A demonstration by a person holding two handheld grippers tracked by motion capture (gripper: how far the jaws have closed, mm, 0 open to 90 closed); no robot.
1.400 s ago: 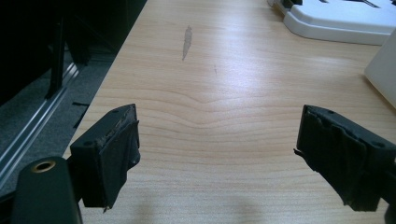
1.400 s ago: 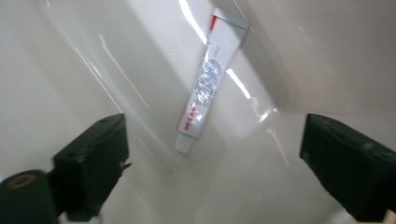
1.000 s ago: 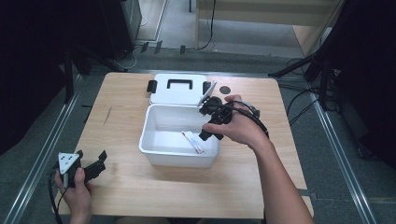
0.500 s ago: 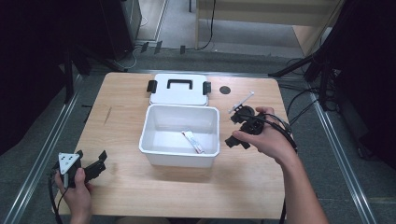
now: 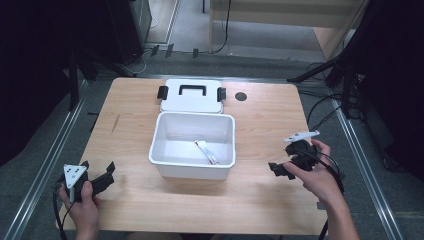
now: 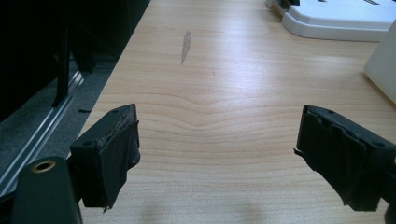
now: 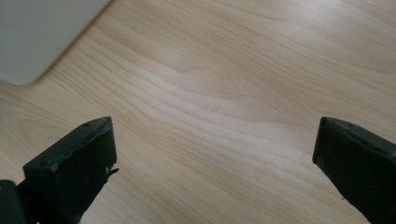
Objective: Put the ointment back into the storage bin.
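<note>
Left gripper [image 5: 96, 176] sat at the near-left corner of the wooden table [image 5: 260, 200], held in the person's left hand [image 5: 82, 210], grey three-cornered plate on top. Jaws were spread wide with nothing between them; in the left gripper view they stood far apart over bare wood, a grey scuff mark [image 6: 186, 45] ahead on the tabletop.

Mid-table stood an open white box [image 5: 194, 170], lidless. A small white packet [image 5: 207, 151] with a red end lay on its floor, slanted, toward the right half. Just behind the box, touching or nearly touching its far wall, the white lid [image 5: 192, 101] lay flat with a black handle and black clips at both ends. A small dark round spot [image 5: 241, 96] showed on the table right of the lid.

Right gripper [image 5: 281, 169] was right of the box, clear of it, in the right hand [image 5: 315, 172]. Its jaws were parted wide and empty over wood in the right gripper view, a white box corner [image 7: 42, 32] blurred at upper left.
</note>
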